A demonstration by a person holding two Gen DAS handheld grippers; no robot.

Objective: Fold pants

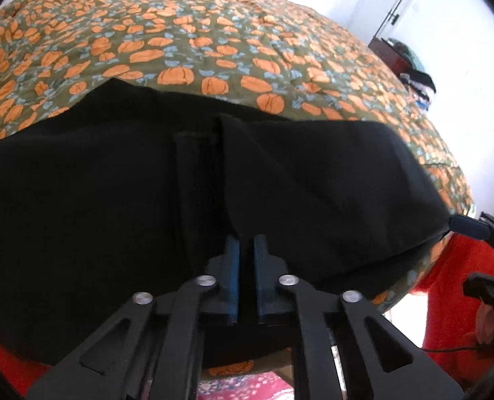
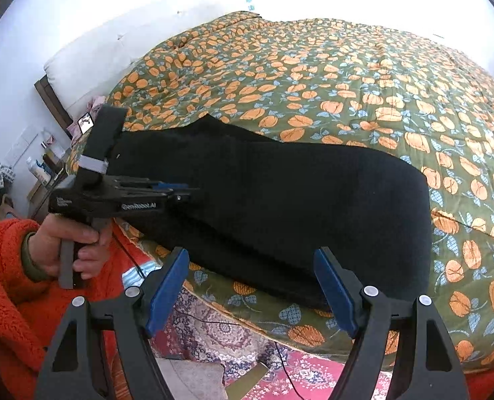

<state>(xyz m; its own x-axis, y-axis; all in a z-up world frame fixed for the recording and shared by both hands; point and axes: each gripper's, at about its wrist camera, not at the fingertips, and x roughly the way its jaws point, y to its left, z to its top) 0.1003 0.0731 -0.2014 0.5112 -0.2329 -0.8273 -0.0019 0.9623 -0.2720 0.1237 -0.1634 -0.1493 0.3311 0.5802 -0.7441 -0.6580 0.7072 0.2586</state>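
Observation:
The black pants [image 1: 113,193] lie folded lengthwise across the near edge of a bed; they also show in the right wrist view [image 2: 280,200]. My left gripper [image 1: 246,243] has its blue pads nearly together, pinching an edge of the pants; it also shows in the right wrist view [image 2: 180,190], at the cloth's left end. My right gripper [image 2: 252,260] is open and empty, just in front of the pants' near edge. One right fingertip shows in the left wrist view [image 1: 468,226] beside the right end of the cloth.
The bed wears a green quilt with orange pumpkins [image 2: 363,83]. A patterned rug [image 2: 220,333] lies on the floor below the bed edge. A nightstand with bottles [image 2: 41,170] stands at left. The person wears an orange fleece [image 2: 3,283].

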